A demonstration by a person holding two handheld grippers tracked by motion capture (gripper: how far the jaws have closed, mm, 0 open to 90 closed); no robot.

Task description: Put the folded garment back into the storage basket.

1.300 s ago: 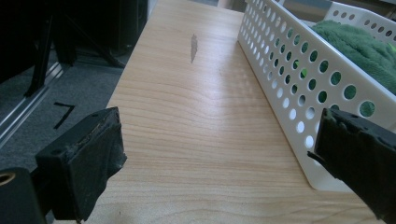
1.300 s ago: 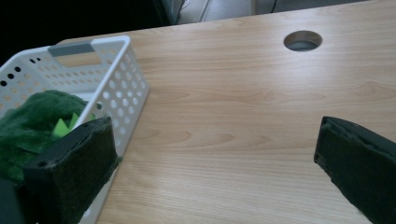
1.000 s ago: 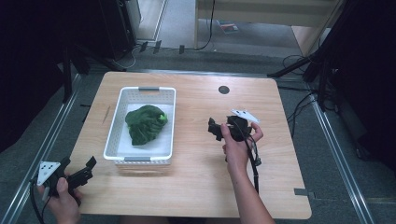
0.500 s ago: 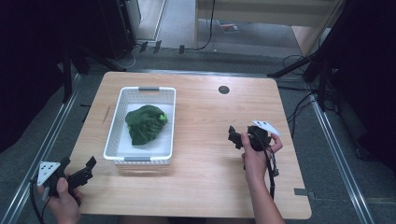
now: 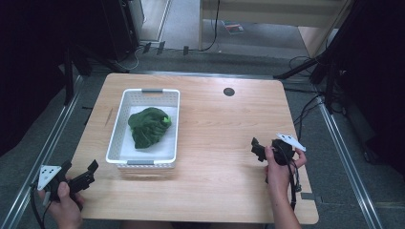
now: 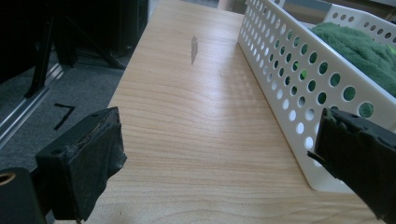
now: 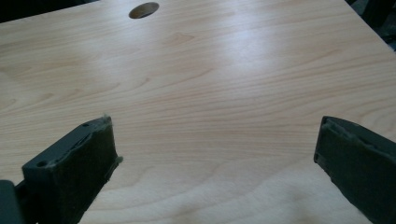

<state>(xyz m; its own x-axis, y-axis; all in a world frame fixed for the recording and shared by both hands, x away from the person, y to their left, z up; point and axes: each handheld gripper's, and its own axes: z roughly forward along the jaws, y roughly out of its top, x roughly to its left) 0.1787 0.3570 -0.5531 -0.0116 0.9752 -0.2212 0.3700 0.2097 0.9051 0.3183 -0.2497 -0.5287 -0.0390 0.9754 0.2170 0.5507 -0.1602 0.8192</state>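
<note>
A white perforated basket [image 5: 122, 124] stands on the left half of the wooden table and holds a crumpled green cloth [image 5: 148, 126]. My left gripper [image 5: 79, 175] hovers open at the front left corner, just left of the basket's near end. In the left gripper view the basket wall [image 6: 299, 74] runs along the right, with the green cloth [image 6: 359, 46] behind its holes. My right gripper [image 5: 258, 149] is open over bare wood at the right, well apart from the basket. Nothing lies between its jaws in the right gripper view, where its gap [image 7: 215, 154] spans plain tabletop.
A round cable hole [image 5: 229, 91] sits near the table's far edge, also seen as a cable hole [image 7: 144, 10] in the right gripper view. Metal rails [image 5: 52, 143] and cables run along the floor on both sides. A small dark mark [image 6: 194, 46] shows on the wood left of the basket.
My right gripper has moved from the table's middle toward the right and nearer the front edge. The left gripper, basket and cloth have stayed put.
</note>
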